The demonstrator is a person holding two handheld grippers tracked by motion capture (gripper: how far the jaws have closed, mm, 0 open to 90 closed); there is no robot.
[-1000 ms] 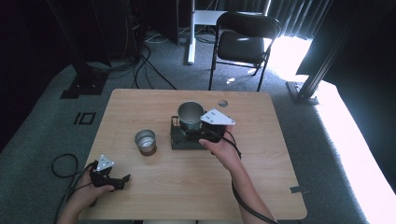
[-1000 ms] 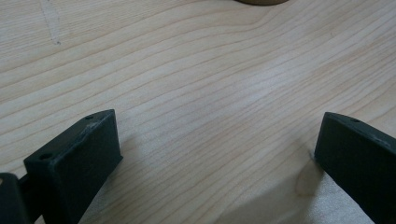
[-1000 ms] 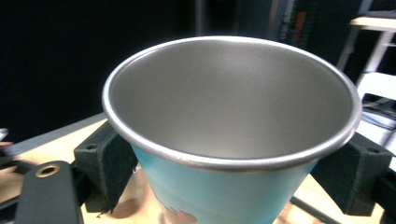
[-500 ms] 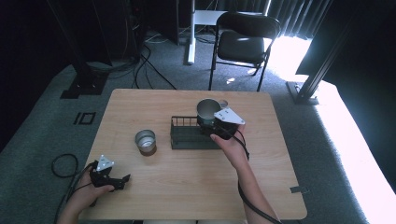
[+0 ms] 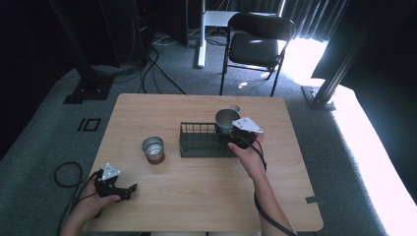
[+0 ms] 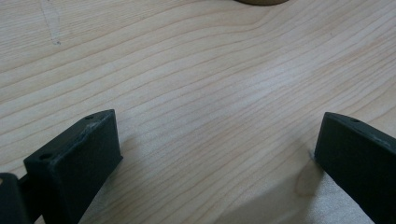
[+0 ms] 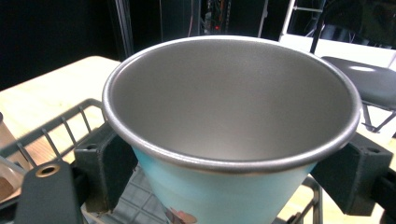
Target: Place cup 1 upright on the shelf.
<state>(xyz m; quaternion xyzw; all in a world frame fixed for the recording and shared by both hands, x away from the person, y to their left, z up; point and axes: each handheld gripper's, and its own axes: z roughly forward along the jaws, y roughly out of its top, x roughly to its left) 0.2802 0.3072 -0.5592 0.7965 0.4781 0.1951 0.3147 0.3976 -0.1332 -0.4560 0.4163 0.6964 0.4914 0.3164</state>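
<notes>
The tabletop (image 5: 196, 196) is pale wood, and nearly everything on it can be placed from the dark wire rack (image 5: 199, 142) that sits at about its middle. Behind the tabletop, well beyond the rack, stands a black folding chair (image 5: 255, 46) on grey carpet.

The person's right hand (image 5: 248, 157) comes in from the near side of the rack, and the right gripper (image 5: 231, 135) sits at the rack's right end. In the right gripper view the two black jaws stand on either side of a cup (image 7: 233, 130) with a metal inside and a light blue outside, pressed to its wall just under the rim, so this gripper is closed on the cup. The cup is upright and held above the rack's right end (how far clear of the wires I cannot tell).

A second, smaller metal cup (image 5: 153, 148) stands on the tabletop just left of the rack. The left gripper (image 5: 129, 188) rests well to the near left of the rack, jaws spread wide with bare wood between them in the left gripper view, holding nothing.

The risk, as I judge it, lies in the grip: the cup tapers downward and its wall is smooth, so it could slip down through the jaws or tilt. If it is lowered carelessly, its base could catch a wire and tip over, or drag the light rack.
</notes>
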